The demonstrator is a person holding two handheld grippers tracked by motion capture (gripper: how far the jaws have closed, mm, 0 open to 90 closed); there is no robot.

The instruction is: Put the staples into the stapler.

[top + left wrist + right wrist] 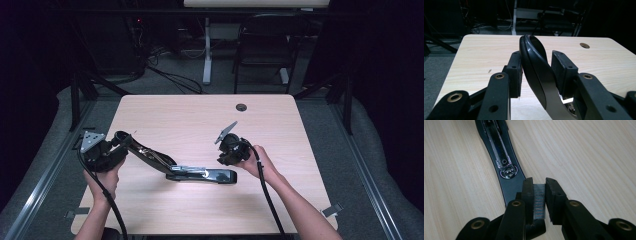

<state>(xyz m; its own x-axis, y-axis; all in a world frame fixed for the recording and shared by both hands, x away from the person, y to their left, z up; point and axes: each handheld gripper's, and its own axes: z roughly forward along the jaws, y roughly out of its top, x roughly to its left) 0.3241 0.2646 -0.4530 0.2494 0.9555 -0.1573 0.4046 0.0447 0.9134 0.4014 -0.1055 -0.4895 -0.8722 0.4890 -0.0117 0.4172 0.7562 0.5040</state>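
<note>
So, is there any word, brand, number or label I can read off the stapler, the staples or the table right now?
No text can be read anywhere.
Stapler: a small round stamped mark on the metal base plate, too small and blurred to read.
Strip of staples in the right tool: no marking.
Table: bare wood, no label.

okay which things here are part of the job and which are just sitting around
In the job:
stapler, opened out flat on the table
stapler top arm, clamped in the left gripper
strip of staples, held by the right gripper

Just around:
table's cable hole
folding chair
</note>
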